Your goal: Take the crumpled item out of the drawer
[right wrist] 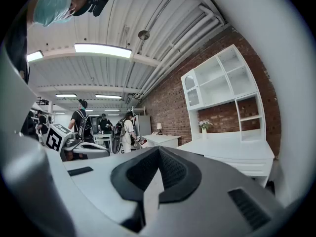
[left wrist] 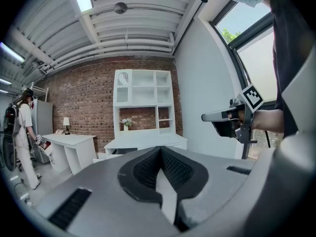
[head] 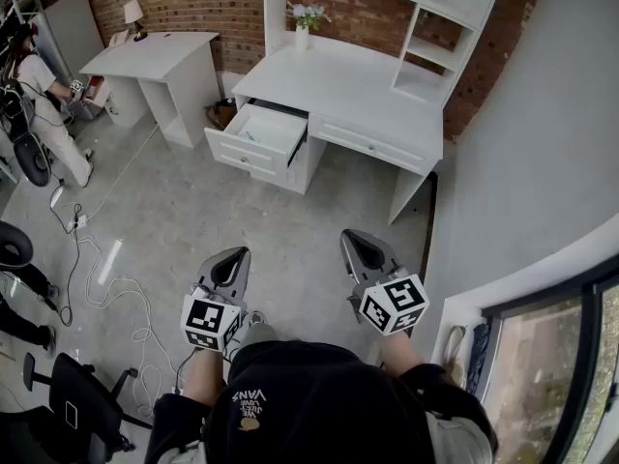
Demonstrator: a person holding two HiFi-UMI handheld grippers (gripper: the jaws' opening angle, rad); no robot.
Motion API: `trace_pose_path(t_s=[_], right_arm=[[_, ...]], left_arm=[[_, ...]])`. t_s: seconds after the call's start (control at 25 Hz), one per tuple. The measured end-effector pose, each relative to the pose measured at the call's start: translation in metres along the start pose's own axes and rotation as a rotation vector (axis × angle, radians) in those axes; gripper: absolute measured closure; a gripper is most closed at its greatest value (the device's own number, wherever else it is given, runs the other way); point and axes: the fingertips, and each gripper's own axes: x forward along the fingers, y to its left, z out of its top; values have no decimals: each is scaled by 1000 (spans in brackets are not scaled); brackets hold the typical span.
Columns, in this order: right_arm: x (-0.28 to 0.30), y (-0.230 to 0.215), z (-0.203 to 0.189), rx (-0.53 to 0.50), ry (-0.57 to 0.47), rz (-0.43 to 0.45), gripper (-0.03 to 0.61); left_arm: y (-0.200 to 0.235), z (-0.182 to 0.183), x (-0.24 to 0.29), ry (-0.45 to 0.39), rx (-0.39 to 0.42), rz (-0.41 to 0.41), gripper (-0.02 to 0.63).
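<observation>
Standing well back from the open drawer (head: pixel 237 155), I hold left tool (head: pixel 224 269) and right tool (head: pixel 363 251) pressed together, empty; fetching the crumpled item is all ahead.

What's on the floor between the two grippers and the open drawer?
Just bare grey floor, as the head view shows. The left hand-held gripper and right hand-held gripper sit well short of the open drawer.

drawer (head: pixel 250 153): desk (head: pixel 358 90) front-left | vase (head: pixel 302 37): on desk | side table (head: pixel 160 51): left of desk
</observation>
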Motion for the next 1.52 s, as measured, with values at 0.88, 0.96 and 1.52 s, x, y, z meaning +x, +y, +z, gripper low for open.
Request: trace_pose_path(t_s=[0.88,0.96,1.52], right_arm=[[162,-45,-11,86,46,-52,466],[186,-49,-4,94,37,-71,466],[306,-75,1,144,44,-228,466]], left_arm=[[152,-17,96,19,-67,-53,518],[179,-11,110,20,-62,-57,518],[305,-6,196,59,-33,-180,517]])
